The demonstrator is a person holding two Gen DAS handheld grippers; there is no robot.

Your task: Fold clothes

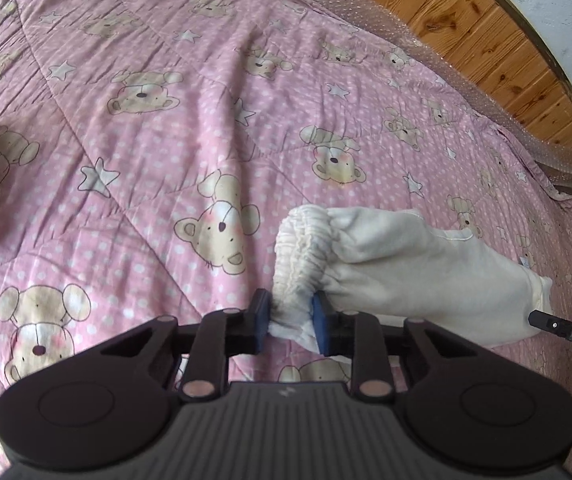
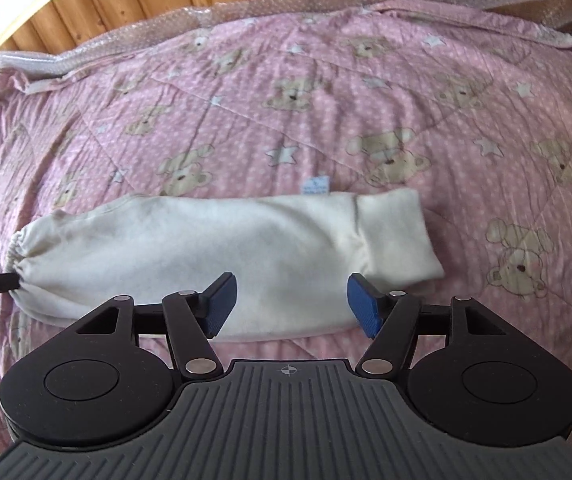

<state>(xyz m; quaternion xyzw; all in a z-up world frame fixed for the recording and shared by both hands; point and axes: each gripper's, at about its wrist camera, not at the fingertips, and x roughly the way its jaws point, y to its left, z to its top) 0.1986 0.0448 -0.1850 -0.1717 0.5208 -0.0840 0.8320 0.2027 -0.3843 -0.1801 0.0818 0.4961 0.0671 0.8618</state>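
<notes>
Pink bear-print quilt point(image 2: 326, 92) carries our cream trousers point(image 2: 214, 248), lying lengthwise. Our left gripper point(image 1: 292, 322) pinches the gathered waistband point(image 1: 302, 240), likely anchoring it; our right gripper point(image 2: 290, 304) hovers spread, holding nothing, above the middle.

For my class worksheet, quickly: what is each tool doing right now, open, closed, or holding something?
Left tool: closed on the elastic waistband end of the cream trousers.
Right tool: open, holding nothing, poised over the trousers' near edge.
</notes>
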